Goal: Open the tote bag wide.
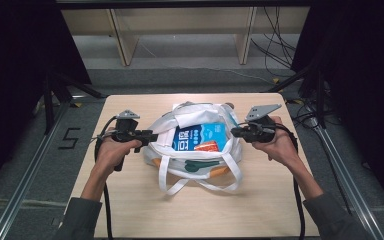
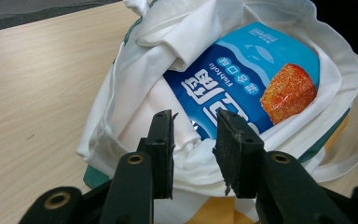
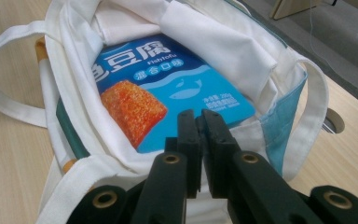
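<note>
A white cloth tote bag point(image 1: 195, 150) with teal and orange printed patches is seen lying near the middle of the pale wooden worktop point(image 1: 260, 210), its mouth held wide and turned upward. Inside the bag a flat blue rectangular packet of fish tofu point(image 1: 202, 137) is laid face up, tilted slightly. In the high view its long axis runs roughly from the left tool's side towards the right tool's side; the end bearing the picture of an orange fried cube is turned towards the near wall of the bag.

The left tool point(image 1: 147, 136) is held at the bag's left rim. In the left gripper view its two black jaws stand apart, with the bag's rim point(image 2: 191, 154) seen between and behind them (whether cloth is actually touched cannot be told). The right tool point(image 1: 236, 132) is held at the bag's right rim; in the right gripper view its jaws are drawn nearly together, and whether a fold of the white rim point(image 3: 121, 163) is pinched between them cannot be made out.

The packet's far corner is covered by a folded white flap of cloth point(image 1: 190, 117) inside the bag, and its lower edges are sunk behind the bag's walls. The bag's two white handle straps point(image 1: 200, 182) are spread on the worktop at its near side. The small print on the packet is too fine to be read.
</note>
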{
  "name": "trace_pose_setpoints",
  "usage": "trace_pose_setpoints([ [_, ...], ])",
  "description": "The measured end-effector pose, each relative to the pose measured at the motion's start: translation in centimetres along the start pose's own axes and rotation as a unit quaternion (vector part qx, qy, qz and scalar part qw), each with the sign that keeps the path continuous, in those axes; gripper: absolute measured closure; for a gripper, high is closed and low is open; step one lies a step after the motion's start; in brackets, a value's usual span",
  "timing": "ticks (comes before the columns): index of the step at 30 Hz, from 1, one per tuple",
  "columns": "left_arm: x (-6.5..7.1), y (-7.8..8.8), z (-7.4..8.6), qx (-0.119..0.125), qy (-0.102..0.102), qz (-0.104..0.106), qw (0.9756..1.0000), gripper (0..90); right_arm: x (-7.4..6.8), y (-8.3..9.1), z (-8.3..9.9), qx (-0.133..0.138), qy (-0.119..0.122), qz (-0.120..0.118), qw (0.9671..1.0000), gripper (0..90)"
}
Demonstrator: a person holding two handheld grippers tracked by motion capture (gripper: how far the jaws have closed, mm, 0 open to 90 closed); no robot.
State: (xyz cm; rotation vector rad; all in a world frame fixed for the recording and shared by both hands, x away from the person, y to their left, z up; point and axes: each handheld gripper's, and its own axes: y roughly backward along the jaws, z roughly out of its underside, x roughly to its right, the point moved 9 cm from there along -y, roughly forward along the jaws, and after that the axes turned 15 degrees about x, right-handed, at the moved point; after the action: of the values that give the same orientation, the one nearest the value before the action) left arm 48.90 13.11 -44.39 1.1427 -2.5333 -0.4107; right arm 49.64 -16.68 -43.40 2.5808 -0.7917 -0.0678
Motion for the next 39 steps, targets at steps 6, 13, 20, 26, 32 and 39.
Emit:
trace_pose_setpoints([
  [6, 0.8, 0.3, 0.3, -0.001, -0.004, 0.004, 1.0000, 63.6, 0.0, 0.5, 0.1, 0.010, 0.012, 0.000, 0.9999, 84.7],
  [13, 1.5, 0.7, 1.0, 0.000, -0.016, 0.006, 0.9999, 58.4, -0.2, 1.1, 0.8, 0.006, -0.011, 0.014, 0.9998, 79.4],
  [20, 1.7, 1.1, 1.6, 0.003, -0.015, 0.006, 0.9999, 54.1, 0.2, 1.5, 1.2, 0.013, -0.013, 0.018, 0.9997, 74.7],
  [26, 1.8, 1.3, 2.1, 0.005, -0.015, 0.007, 0.9999, 50.9, 0.2, 1.9, 1.7, 0.005, -0.025, 0.025, 0.9994, 70.2],
  [32, 2.0, 1.6, 2.4, 0.003, -0.018, 0.007, 0.9998, 48.0, 0.5, 2.2, 2.4, 0.004, -0.033, 0.031, 0.9990, 66.8],
  [39, 2.1, 1.8, 2.7, 0.006, -0.009, 0.009, 0.9999, 44.6, 0.8, 2.4, 2.7, 0.010, -0.033, 0.042, 0.9985, 62.6],
])
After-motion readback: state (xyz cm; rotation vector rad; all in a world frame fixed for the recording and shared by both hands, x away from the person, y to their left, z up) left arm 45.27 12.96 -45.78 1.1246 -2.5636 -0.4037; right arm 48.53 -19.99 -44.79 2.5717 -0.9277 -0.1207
